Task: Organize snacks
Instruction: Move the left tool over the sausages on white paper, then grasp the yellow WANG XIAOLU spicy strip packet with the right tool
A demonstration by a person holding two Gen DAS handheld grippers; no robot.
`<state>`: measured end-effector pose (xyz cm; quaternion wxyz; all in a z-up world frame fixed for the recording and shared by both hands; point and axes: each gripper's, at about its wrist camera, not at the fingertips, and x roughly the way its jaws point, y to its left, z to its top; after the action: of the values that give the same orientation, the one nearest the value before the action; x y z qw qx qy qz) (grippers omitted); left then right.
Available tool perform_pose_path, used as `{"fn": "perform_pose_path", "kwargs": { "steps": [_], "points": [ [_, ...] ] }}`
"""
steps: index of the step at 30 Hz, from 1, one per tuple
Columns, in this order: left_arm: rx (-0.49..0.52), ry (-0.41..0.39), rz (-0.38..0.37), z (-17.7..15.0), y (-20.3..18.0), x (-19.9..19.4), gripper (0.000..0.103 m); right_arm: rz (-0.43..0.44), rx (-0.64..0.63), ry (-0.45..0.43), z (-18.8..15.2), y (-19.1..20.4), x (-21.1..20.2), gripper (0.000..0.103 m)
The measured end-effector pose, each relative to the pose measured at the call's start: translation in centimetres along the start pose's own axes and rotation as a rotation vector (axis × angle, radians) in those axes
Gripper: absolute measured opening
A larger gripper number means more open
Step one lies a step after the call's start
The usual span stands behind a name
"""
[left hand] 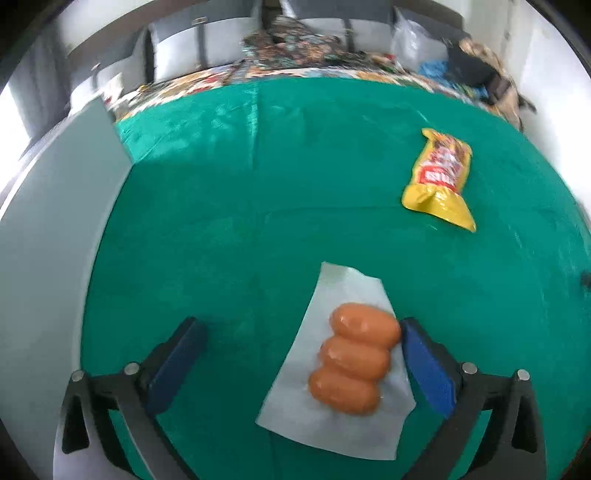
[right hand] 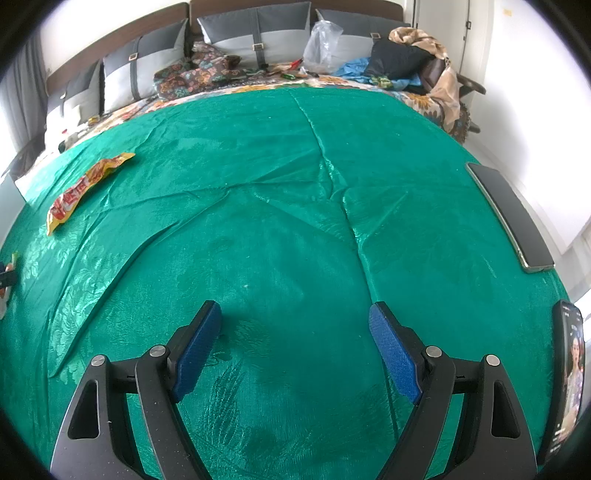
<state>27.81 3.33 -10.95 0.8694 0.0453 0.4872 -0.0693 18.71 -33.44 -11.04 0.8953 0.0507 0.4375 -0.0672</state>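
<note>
A clear pack of three orange sausages lies on the green cloth, between the fingers of my left gripper. The jaws stand wide open; the right pad is at the pack's right edge, and the left pad is well clear of it. A yellow snack bag lies farther off to the right; the right wrist view has the same yellow bag at far left. My right gripper hangs open over bare green cloth, nothing between its fingers.
A grey panel stands along the cloth's left side. Two phones lie at the right edge, one dark and one with a lit screen. Cushions, patterned fabric and a plastic bag crowd the back.
</note>
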Motion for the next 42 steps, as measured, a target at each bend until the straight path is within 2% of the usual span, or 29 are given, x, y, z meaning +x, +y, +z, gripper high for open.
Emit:
{"fn": "perform_pose_path", "kwargs": {
  "steps": [3,7,19,21,22,23,24,27,29,31,32,35,37,39,42],
  "points": [
    [-0.049,-0.029,0.021,-0.8,1.2,0.0,0.103,0.0,0.0,0.0,0.0,0.0,0.0,0.084],
    [-0.058,-0.061,0.033,-1.0,1.1,0.7,0.103,0.0,-0.001,0.0,0.0,0.0,0.0,0.084],
    [-0.063,-0.067,0.037,-2.2,1.8,-0.2,0.103,-0.002,-0.004,0.004,0.0,-0.1,0.1,0.087],
    [-0.063,-0.067,0.037,-2.2,1.8,-0.3,0.103,-0.022,-0.001,0.015,0.2,0.0,0.2,0.087],
    [-0.063,-0.067,0.037,-2.2,1.8,-0.2,0.103,-0.062,-0.002,0.041,0.7,0.6,0.2,0.086],
    [-0.063,-0.067,0.036,-2.4,2.0,-0.4,0.103,-0.089,-0.011,0.062,1.3,1.4,0.2,0.087],
    [-0.063,-0.067,0.036,-2.4,2.0,-0.4,0.103,-0.07,-0.022,0.068,2.0,2.6,0.1,0.087],
    [-0.062,-0.067,0.037,-2.4,2.0,-0.4,0.103,0.131,0.007,0.073,4.9,7.6,0.2,0.087],
    [-0.063,-0.067,0.037,-2.4,2.0,-0.4,0.103,0.261,0.052,0.113,7.1,11.2,1.3,0.086],
    [-0.063,-0.067,0.037,-2.4,2.0,-0.4,0.103,0.344,0.099,0.154,9.5,14.6,3.2,0.086],
    [-0.063,-0.067,0.037,-2.4,2.0,-0.4,0.103,0.352,0.111,0.182,10.4,16.1,4.4,0.086],
    [-0.063,-0.067,0.037,-2.4,2.0,-0.4,0.103,0.304,0.144,0.265,12.7,19.6,8.3,0.087],
    [-0.063,-0.067,0.037,-2.3,2.0,-0.4,0.103,0.236,0.152,0.232,13.6,21.2,9.0,0.088],
    [-0.064,-0.067,0.037,-2.4,1.9,-0.4,0.103,0.232,0.136,0.244,13.8,22.6,9.6,0.089],
    [-0.063,-0.067,0.038,-2.3,1.9,-0.4,0.103,0.121,0.016,0.234,13.7,24.7,9.8,0.089]
  ]
}}
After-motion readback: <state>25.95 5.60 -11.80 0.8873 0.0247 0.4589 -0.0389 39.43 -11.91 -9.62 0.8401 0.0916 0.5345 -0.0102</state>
